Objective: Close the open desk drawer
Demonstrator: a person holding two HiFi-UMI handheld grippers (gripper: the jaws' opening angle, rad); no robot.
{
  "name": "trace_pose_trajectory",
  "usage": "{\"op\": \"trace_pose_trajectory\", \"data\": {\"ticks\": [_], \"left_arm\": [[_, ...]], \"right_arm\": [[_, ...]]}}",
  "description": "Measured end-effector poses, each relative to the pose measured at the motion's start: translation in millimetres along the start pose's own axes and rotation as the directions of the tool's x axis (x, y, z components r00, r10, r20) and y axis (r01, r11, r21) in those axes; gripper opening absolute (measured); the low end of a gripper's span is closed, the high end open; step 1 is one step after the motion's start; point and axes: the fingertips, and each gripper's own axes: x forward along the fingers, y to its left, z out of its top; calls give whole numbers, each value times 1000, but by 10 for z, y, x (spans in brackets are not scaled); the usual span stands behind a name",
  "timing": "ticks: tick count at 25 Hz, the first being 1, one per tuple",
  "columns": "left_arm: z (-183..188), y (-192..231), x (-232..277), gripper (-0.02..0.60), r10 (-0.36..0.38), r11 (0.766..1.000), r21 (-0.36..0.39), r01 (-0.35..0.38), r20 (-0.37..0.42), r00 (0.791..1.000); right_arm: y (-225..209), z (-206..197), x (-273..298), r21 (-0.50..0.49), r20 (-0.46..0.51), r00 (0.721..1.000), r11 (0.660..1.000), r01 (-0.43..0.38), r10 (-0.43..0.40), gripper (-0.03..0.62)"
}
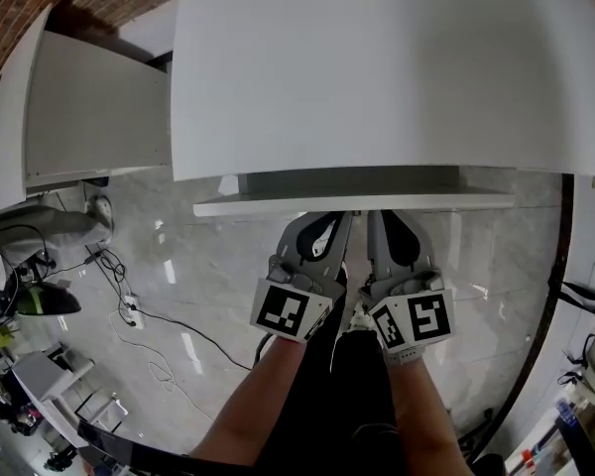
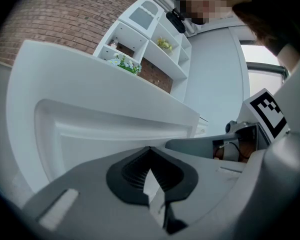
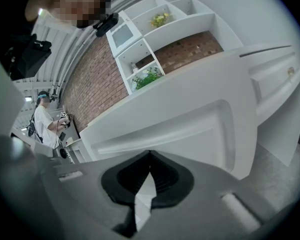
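The white desk (image 1: 377,67) fills the top of the head view. Its drawer stands slightly out, and the white drawer front (image 1: 352,204) shows as a thin ledge under the desktop edge. My left gripper (image 1: 340,218) and right gripper (image 1: 378,218) sit side by side with their tips against the middle of that front. In the left gripper view, the left gripper (image 2: 150,150) is shut with nothing between its jaws, and the panelled drawer front (image 2: 115,129) lies just ahead. The right gripper (image 3: 150,155) is likewise shut and empty at the drawer front (image 3: 190,126).
A second white desk (image 1: 89,107) stands to the left. Cables and a power strip (image 1: 131,313) lie on the grey marble floor. White wall shelves (image 2: 155,39) with plants hang on a brick wall. A person (image 3: 45,126) stands far off.
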Motion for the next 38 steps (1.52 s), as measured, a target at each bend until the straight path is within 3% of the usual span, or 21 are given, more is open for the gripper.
{"op": "trace_pose_trajectory", "data": {"ticks": [18, 38], "left_arm": [[107, 100, 233, 2, -41, 999, 17, 41, 9, 999], [174, 200, 398, 2, -51, 998, -44, 52, 36, 998]], "right_arm": [[-84, 92, 232, 8, 18, 1000, 1000, 23, -23, 3], [-154, 156, 401, 10, 48, 998, 999, 40, -40, 3]]}}
